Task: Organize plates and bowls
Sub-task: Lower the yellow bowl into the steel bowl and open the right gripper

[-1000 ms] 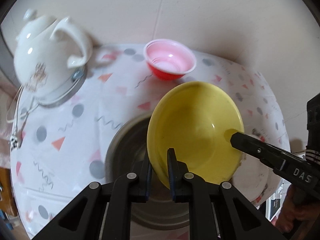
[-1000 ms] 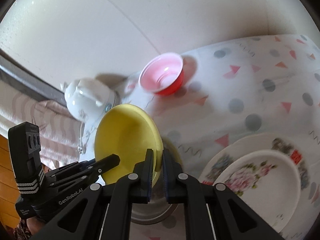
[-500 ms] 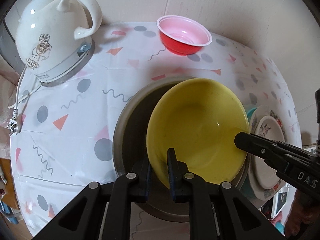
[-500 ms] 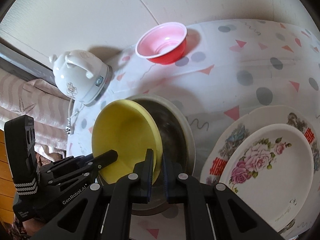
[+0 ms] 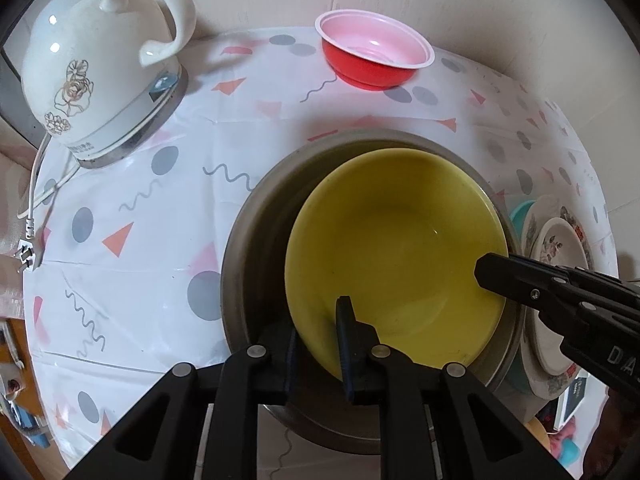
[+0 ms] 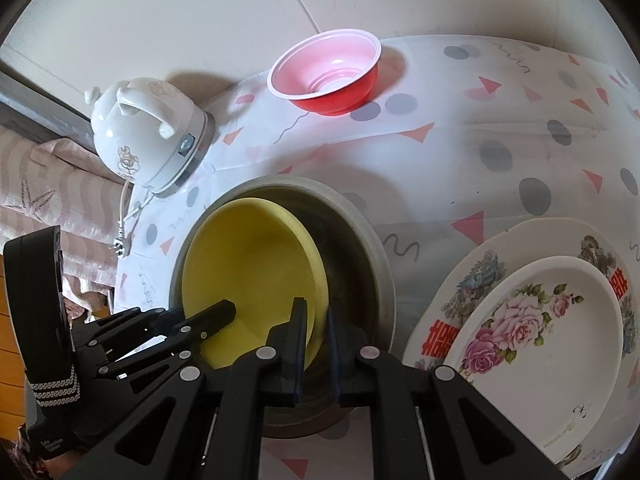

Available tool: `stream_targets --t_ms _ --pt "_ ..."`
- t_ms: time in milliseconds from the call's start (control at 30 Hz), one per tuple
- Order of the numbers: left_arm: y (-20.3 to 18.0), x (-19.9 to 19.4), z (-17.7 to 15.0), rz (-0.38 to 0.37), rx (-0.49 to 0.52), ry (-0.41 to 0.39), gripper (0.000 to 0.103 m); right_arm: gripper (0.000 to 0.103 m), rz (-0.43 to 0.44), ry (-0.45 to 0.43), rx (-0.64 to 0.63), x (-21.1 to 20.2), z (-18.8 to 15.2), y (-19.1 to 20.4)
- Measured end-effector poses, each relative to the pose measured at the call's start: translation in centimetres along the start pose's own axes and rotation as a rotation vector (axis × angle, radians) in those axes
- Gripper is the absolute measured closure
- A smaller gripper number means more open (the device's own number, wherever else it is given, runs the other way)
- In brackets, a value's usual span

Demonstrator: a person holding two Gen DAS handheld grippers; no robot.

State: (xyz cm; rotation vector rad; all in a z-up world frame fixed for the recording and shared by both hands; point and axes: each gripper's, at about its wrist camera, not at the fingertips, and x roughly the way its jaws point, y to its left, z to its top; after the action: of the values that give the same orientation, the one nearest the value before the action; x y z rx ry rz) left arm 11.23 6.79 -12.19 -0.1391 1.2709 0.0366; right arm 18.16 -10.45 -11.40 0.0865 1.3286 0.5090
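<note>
Plates (image 6: 520,320) (red double-happiness characters), right tool (image 5: 520,280) perhaps "DAS".

Open cloth: bare tablecloth (image 5: 168,216) between kettle (image 5: 92,64) and metal basin (image 5: 256,248).
Obstacles: red bowl (image 5: 374,56) behind basin; stacked plates (image 6: 540,320) just beside it.

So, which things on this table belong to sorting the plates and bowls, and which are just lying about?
Part of the job:
- yellow bowl, its rim in both grippers
- metal bowl that the yellow one sits in
- red bowl, alone at the back
- floral plates, stacked

Just lying about:
- white kettle on its base
- its unplugged cord
- patterned tablecloth
</note>
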Motion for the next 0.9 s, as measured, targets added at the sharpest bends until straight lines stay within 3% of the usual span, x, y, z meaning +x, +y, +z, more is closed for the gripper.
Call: stream_targets --t_ms 133,400,700,900 --pt "0.0 0.3 0.0 -0.005 -0.002 0.007 0.086 0.091 -0.029 0.006 -0.011 0.2 0.1 0.2" --pt "-0.4 0.7 -0.1 0.008 0.019 0.003 0.082 0.081 -0.086 0.002 -0.066 0.3 0.3 1.2" --pt "-0.9 1.2 0.2 0.050 0.060 -0.009 0.080 0.073 -0.081 -0.031 -0.046 -0.7 0.8 1.3" --pt "-0.8 1.3 0.5 0.033 0.053 -0.006 0.080 0.073 -0.054 -0.074 -0.029 -2.0 1.3 1.3"
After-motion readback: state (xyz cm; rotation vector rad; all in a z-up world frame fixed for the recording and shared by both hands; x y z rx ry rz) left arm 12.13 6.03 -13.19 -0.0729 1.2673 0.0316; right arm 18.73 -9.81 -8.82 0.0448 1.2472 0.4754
